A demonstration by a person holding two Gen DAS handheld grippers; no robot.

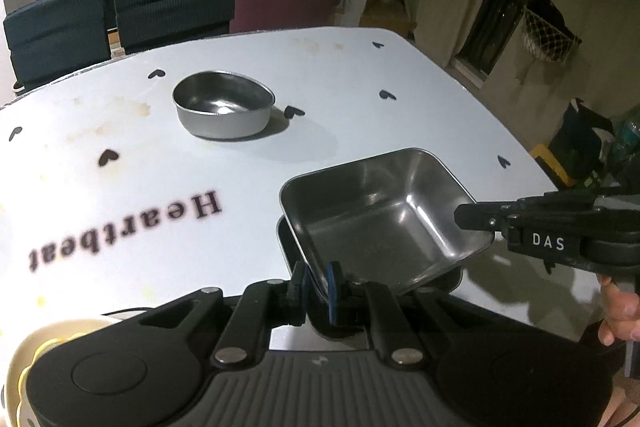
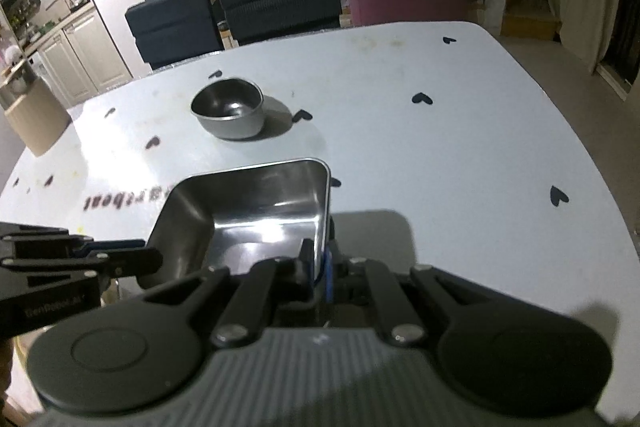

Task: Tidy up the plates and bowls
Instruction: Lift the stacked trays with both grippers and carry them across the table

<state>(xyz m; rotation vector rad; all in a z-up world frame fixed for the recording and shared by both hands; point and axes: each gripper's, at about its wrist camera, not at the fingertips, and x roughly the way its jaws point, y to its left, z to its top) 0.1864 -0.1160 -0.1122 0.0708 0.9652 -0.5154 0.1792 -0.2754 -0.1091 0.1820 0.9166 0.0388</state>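
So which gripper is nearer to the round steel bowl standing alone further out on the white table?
Left, slightly. Both grippers clamp the rim of the square steel dish: left gripper on its near-left corner, right gripper on its right edge. The round steel bowl stands beyond, left of the dish.

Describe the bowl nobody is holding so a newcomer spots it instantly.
On the white heart-printed table, look past the upside-down word "Heartbeat" toward the chairs. There sits the round, deep steel bowl, alone; the square steel dish nearer is gripped by both hand-held grippers.
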